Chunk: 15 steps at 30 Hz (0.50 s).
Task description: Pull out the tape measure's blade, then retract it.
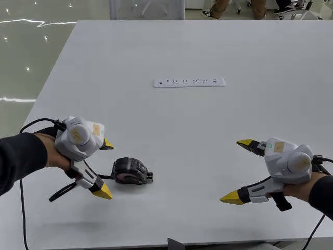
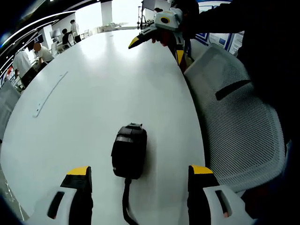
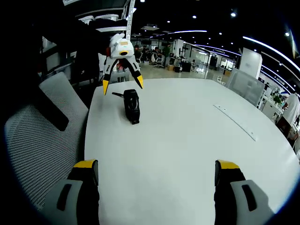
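Note:
A black tape measure [image 1: 130,171] lies on the white table [image 1: 208,120] near its front left, with a short strap trailing toward my left gripper [image 1: 106,167]. That gripper stands open just left of the case, one yellow tip on each side of the strap end; in the left gripper view the tape measure [image 2: 129,150] sits a little ahead of the open jaws. My right gripper [image 1: 238,169] is open at the front right, well apart from the case, holding nothing. The right gripper view has the tape measure [image 3: 131,106] far ahead, with the left gripper [image 3: 122,80] over it.
A white power strip [image 1: 189,82] lies across the middle of the table, farther back. A grey mesh chair [image 2: 239,117] stands against the table's near edge. Cables hang from both grippers. People and office furniture stand beyond the far edge.

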Motion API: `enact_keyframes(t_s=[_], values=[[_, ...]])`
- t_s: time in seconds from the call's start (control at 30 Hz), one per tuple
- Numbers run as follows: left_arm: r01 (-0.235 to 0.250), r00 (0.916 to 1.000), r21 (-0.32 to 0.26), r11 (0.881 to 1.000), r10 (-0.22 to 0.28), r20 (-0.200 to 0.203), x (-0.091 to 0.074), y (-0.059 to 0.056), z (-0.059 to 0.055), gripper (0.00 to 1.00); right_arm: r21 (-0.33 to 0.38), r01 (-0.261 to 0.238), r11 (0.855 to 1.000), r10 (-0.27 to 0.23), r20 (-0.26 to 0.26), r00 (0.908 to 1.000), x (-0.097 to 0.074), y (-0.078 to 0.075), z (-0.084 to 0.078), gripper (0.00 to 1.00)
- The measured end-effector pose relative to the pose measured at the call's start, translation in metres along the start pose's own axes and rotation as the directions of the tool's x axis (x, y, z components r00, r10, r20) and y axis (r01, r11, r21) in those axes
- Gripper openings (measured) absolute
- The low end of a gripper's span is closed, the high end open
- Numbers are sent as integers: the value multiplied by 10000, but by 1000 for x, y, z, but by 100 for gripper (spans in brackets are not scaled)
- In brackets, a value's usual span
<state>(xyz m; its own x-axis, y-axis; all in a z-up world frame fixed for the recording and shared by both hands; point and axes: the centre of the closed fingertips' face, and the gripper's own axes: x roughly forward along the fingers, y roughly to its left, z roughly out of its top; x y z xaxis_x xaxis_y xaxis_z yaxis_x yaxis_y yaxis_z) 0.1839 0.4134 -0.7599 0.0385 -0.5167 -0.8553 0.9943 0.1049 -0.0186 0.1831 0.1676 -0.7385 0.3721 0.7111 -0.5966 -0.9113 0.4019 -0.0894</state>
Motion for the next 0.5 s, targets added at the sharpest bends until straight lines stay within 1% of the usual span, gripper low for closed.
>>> enact_keyframes(t_s=[0.07,0.1,0.17,0.23,0.27,0.37,0.4,0.43,0.5], values=[[147,9998,97,9998,-145,-129,5,1,2,77,-26,-101,9999,101,-18,9999,6,1,2,100],[194,9996,186,9996,-191,-192,9,6,1,74,-7,-201,9998,201,-18,9998,9,2,3,100],[228,9994,211,9995,-222,-265,13,8,3,72,27,-394,9992,394,-45,9992,15,4,4,100],[211,9993,365,9991,-199,-329,17,10,6,70,-107,-571,9983,569,-128,9983,22,9,7,100],[236,9988,315,9992,-222,-442,19,11,6,68,-132,-638,9979,636,-175,9978,27,10,7,100],[476,9981,259,9985,-465,-397,22,10,9,60,-130,-810,9966,807,-196,9965,37,13,10,100],[502,9978,275,9984,-490,-441,23,10,8,58,-133,-847,9963,844,-206,9962,40,13,11,100],[482,9976,330,9983,-465,-511,25,10,8,57,-126,-899,9959,896,-202,9958,44,14,13,100],[443,9979,416,9982,-422,-500,27,11,10,56,-93,-1004,9949,1003,-159,9948,51,16,16,100]])
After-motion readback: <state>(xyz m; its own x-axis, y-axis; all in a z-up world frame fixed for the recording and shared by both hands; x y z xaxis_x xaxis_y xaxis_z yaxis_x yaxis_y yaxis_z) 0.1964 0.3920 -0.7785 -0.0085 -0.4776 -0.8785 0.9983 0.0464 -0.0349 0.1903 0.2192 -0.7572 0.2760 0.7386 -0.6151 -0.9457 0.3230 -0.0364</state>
